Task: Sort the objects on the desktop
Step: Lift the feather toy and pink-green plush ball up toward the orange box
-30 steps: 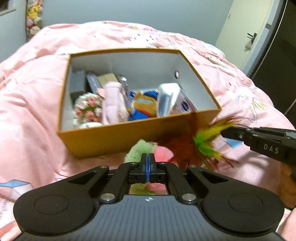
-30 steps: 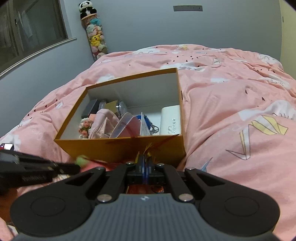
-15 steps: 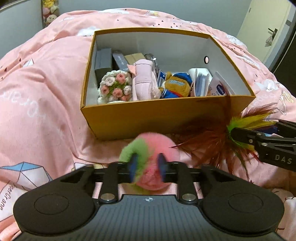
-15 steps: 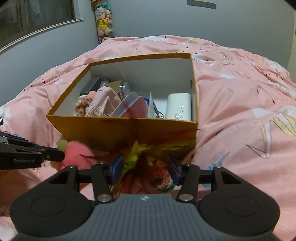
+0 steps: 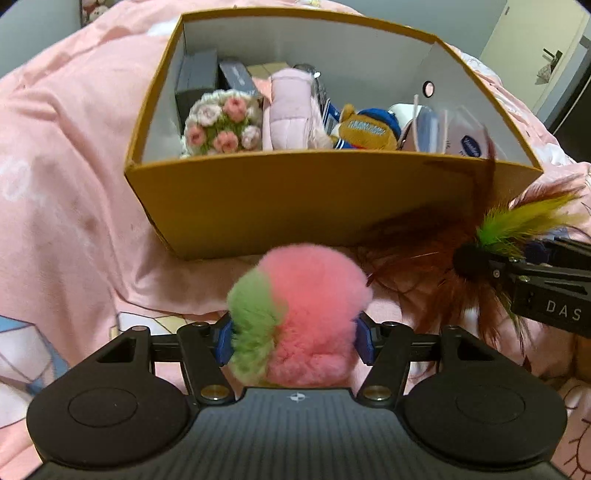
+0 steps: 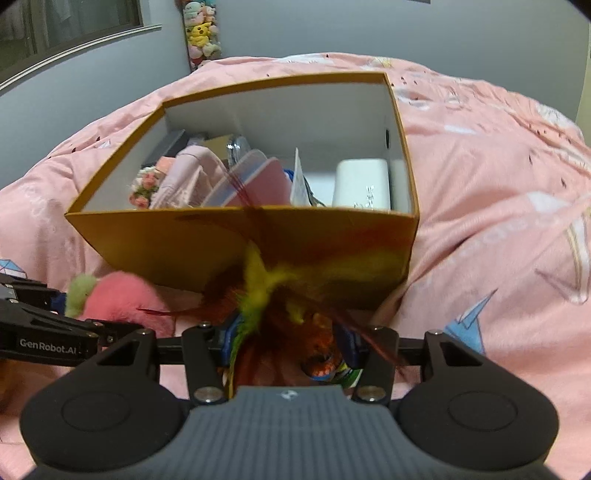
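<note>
An open tan cardboard box (image 5: 295, 195) stands on a pink bed, also in the right wrist view (image 6: 155, 236). A fluffy pink and green pompom (image 5: 299, 314) sits between the blue pads of my left gripper (image 5: 293, 338), which is shut on it, just in front of the box. It also shows in the right wrist view (image 6: 118, 295). My right gripper (image 6: 288, 347) is shut on a feather toy (image 6: 273, 295) with brown, yellow and green feathers, right of the pompom. The feather toy also shows in the left wrist view (image 5: 509, 225).
The box holds a knitted rose bouquet (image 5: 221, 123), a pink plush (image 5: 291, 110), dark small boxes (image 5: 195, 79), a blue and orange plush (image 5: 369, 127) and a white case (image 6: 364, 182). The pink duvet (image 6: 498, 177) lies all around. Plush toys (image 6: 201, 33) hang on the far wall.
Both grippers have moved closer to the box front, each carrying its item. The jaws spread wider around the pompom and feather toy than one second ago.
</note>
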{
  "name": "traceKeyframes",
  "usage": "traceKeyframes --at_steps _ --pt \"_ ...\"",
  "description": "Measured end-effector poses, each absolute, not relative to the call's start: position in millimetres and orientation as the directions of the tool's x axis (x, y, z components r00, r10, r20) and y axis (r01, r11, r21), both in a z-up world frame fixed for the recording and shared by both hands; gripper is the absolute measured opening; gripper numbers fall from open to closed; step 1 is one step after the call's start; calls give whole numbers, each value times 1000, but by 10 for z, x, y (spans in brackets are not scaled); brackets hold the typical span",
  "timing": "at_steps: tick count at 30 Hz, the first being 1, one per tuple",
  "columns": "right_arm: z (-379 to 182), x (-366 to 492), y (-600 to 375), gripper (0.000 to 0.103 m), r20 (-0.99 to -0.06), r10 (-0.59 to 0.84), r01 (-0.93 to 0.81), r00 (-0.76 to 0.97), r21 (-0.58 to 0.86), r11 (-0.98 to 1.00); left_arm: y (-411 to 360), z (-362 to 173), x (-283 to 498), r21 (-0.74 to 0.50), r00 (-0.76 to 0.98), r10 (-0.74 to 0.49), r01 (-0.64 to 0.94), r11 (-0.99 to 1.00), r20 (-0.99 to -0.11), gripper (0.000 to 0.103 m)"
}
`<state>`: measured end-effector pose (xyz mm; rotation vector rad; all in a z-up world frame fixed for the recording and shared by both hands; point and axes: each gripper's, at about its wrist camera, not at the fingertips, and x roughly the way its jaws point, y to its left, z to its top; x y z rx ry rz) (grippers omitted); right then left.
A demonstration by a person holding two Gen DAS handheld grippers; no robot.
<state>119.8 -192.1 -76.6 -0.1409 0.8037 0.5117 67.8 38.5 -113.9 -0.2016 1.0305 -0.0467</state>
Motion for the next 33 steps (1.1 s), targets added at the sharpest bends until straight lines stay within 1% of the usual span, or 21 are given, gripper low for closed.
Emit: traceKeyframes --at_steps 12,14,18,19,20,21,25,30,33 --pt "-939 1254 -1895 38 -697 370 -468 614 56 882 434 -1377 733 -237 483 -169 -83 968 -859 70" --pt "-923 1234 -1904 33 -688 371 -467 623 53 883 436 -1366 709 -231 488 -160 -89 969 -858 63" --pt "-861 1173 -1944 29 -662 384 -465 644 60 884 450 -1343 652 -235 500 -156 -99 967 -852 57" --pt "-837 1150 -1957 25 -653 387 -463 651 62 884 458 -1336 637 -239 503 -157 -103 966 -850 56" --pt "-811 1132 -1969 18 -646 389 -462 656 64 885 465 -1329 625 -242 506 -157 -107 964 -848 55" --pt "-780 1109 -1990 15 -636 402 -466 658 76 882 472 -1321 612 -246 508 -158 -110 963 -847 54" --pt "-678 1016 -2039 15 -602 439 -483 666 100 870 512 -1304 569 -267 509 -170 -125 955 -844 52" --pt "-627 980 -2027 14 -594 451 -492 666 105 864 540 -1252 527 -270 517 -168 -129 954 -839 51" --pt "-555 938 -2036 14 -572 469 -502 672 113 857 556 -1175 529 -275 528 -167 -133 952 -832 51"
